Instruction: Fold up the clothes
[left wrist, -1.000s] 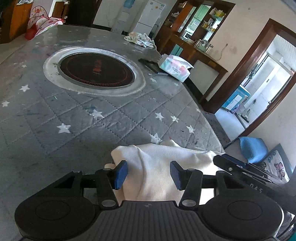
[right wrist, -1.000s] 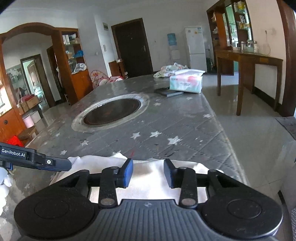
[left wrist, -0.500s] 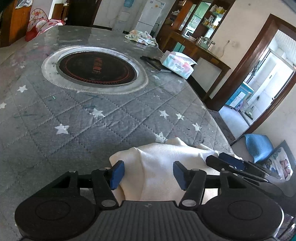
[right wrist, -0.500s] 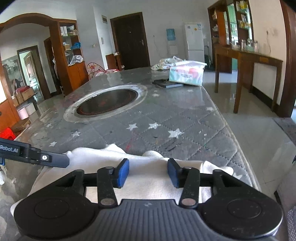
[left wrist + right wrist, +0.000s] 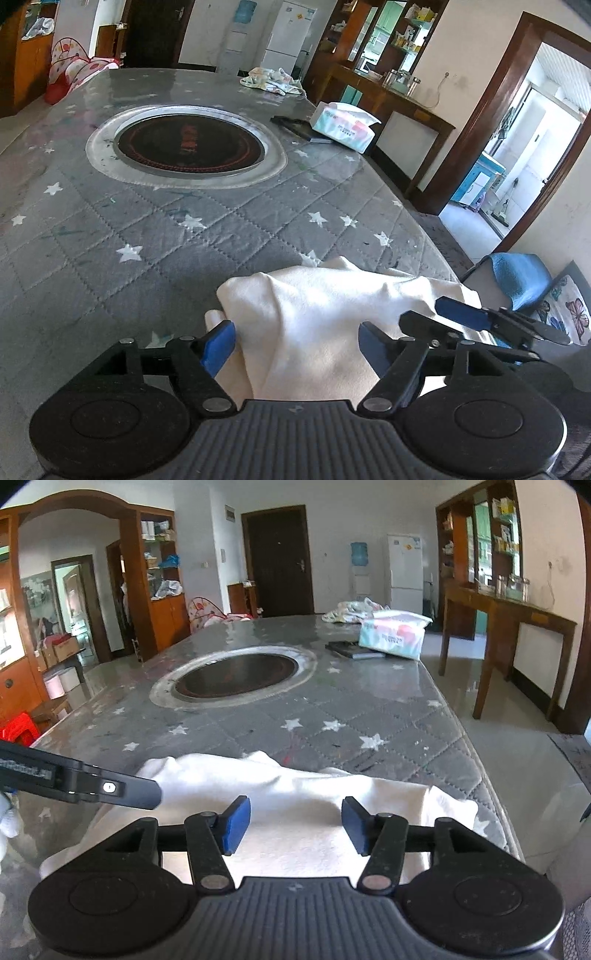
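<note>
Cream garment [image 5: 317,325] bunched at near edge of grey star-quilted table [image 5: 184,236], left gripper [image 5: 297,345] and right gripper [image 5: 293,825] over it, jaws apart, holding nothing

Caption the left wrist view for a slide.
Open left gripper above a cream garment on the star-quilted table.

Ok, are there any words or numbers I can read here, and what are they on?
No text here reads clearly.
The white label on the left gripper: blurred, unreadable.
The print on the tissue pack: too small.
The red marks on the round cooktop: unreadable.
The sticker on the fridge: too small.
</note>
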Motion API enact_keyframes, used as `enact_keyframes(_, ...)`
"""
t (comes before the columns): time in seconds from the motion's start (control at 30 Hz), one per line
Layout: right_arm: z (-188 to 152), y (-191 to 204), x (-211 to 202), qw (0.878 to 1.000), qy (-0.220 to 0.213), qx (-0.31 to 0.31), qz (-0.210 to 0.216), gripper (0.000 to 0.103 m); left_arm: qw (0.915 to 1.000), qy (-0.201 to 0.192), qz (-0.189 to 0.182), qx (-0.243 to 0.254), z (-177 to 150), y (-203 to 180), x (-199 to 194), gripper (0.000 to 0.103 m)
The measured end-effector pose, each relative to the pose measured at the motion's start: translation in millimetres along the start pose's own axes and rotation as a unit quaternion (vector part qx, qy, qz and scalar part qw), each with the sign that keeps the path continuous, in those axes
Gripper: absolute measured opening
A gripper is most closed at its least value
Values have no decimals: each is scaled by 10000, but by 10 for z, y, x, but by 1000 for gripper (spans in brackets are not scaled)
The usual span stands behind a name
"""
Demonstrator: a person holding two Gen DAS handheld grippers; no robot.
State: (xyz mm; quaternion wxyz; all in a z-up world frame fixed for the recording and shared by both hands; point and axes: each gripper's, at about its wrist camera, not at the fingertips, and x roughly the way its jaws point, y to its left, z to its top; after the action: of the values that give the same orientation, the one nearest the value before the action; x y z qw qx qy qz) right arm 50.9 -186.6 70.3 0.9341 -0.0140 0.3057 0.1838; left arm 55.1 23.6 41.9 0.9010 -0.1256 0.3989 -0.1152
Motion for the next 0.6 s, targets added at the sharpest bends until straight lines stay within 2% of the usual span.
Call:
enact_keyframes(0.23, -171, 114, -132, 9997, 129, -222, 27, 60, 9999, -54, 60, 133, -94, -53, -89, 85)
enact_keyframes(0.4, -212, 96, -307, 10000, 38, -76, -4, 72, 9995, -119, 110, 261, -170, -107, -167, 92)
enact_keyframes(0.53, -250, 84, -411, 10000, 6, 9, -48, 76, 9993, -176, 124, 320, -228, -131, -236, 98)
enact_keyframes(0.6, -278, 85, -453, 10000, 0, 36, -60, 84, 9991, -205, 131, 349, -257, -144, -270, 100)
